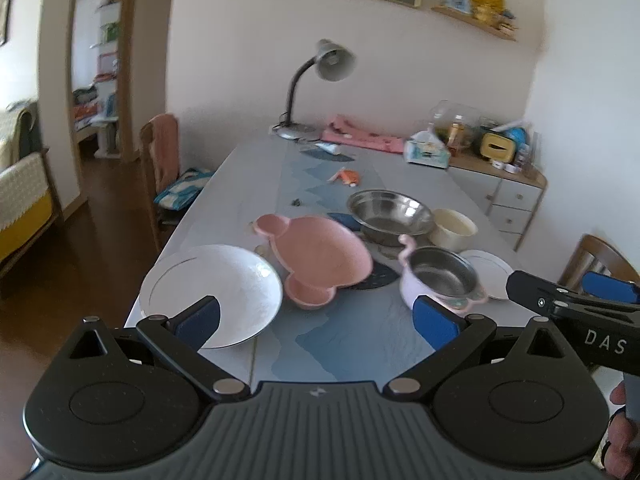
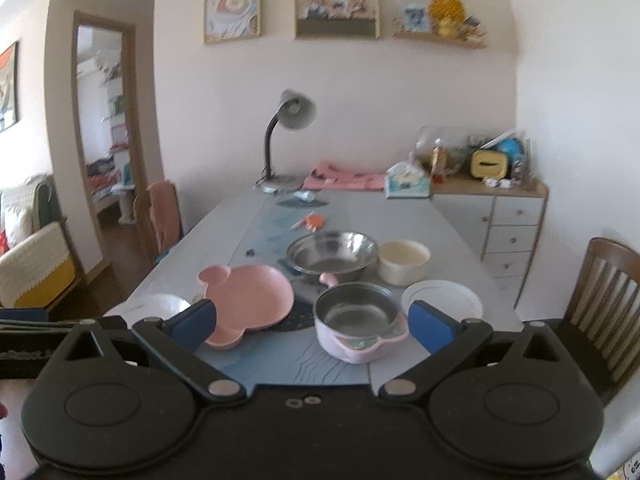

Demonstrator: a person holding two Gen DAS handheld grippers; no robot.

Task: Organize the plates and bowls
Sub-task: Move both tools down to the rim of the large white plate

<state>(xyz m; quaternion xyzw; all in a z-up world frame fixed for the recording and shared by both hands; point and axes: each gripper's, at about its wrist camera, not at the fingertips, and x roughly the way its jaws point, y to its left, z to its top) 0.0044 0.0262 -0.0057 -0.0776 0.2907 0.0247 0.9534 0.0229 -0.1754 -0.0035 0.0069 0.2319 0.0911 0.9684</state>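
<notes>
Lettering "DAS" marks the right gripper (image 1: 568, 294); both it and left gripper (image 1: 316, 316) gape wide, empty.

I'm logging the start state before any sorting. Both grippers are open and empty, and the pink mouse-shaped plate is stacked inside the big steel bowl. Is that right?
Not quite. The pink mouse-shaped plate is not inside the big steel bowl; it lies on the table in front and to the left of it, as the right wrist view shows. The rest holds: the left gripper and right gripper are both open and empty.
</notes>
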